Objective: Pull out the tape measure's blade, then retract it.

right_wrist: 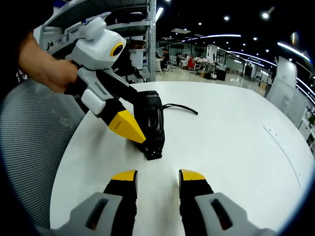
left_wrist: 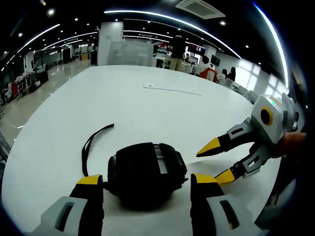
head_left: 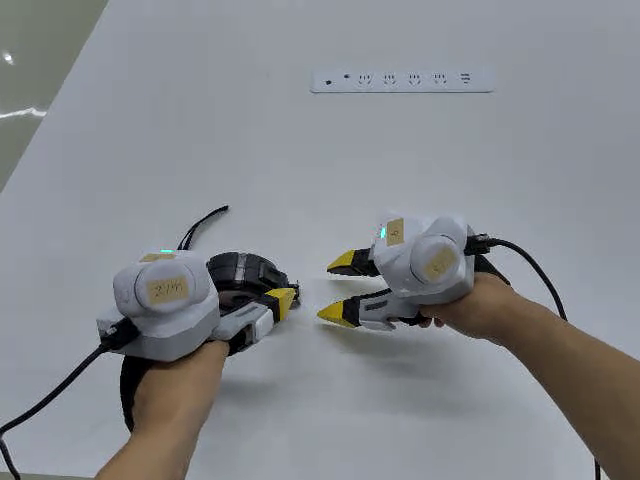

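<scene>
— Where was the tape measure (left_wrist: 147, 169)?
— On the white worktop (head_left: 300, 160), between the jaws of the left hand-held gripper (left_wrist: 146, 179). They were clamped on its black case from both sides, and its strap (left_wrist: 91, 142) trailed away beyond them.
— And the right hand-held gripper (head_left: 335, 289)?
— Jaws apart, holding nothing. Its tips pointed toward the left one, near the case but not touching it. A power strip (head_left: 403, 80) lay well beyond both.

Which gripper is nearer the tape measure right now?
Left. The left gripper has its fingers close on both sides of the tape measure. The right gripper is open and stands apart beside it, fingers aimed at it.
</scene>
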### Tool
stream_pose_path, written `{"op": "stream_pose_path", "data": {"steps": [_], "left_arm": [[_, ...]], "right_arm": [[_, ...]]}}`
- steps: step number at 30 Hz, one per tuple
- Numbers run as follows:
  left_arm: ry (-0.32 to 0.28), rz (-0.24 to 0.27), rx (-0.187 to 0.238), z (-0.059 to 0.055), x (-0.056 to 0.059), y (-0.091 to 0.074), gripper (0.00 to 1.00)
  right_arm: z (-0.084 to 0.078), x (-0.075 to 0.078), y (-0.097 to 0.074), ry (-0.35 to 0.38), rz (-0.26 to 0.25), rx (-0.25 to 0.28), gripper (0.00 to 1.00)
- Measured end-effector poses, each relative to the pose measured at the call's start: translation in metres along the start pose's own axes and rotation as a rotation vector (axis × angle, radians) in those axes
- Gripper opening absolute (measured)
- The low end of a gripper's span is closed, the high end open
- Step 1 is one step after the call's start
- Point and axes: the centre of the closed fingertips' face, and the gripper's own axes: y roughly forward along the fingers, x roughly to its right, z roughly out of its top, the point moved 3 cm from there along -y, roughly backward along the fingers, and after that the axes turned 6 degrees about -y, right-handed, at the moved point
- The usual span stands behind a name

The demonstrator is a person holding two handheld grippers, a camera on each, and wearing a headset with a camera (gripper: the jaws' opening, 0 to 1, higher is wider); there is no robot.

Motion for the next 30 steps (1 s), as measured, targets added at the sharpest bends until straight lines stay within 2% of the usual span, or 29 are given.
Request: {"op": "stream_pose_path", "data": {"steps": [11, 20, 30], "left_arm": [[0.065, -0.05, -0.007, -0.007, 0.0, -0.008, 0.69], [0.1, -0.134, 0.0, -0.007, 0.001, -0.014, 0.72], [0.206, -0.224, 0.001, -0.007, 0.006, -0.019, 0.76]], "right_arm": [[-0.015, 0.0, -0.029, 0.041, -0.069, -0.007, 0.37], [-0.028, -0.003, -0.055, 0.089, -0.132, -0.007, 0.43], [-0.042, -0.007, -0.085, 0.155, -0.21, 0.001, 0.5]]}}
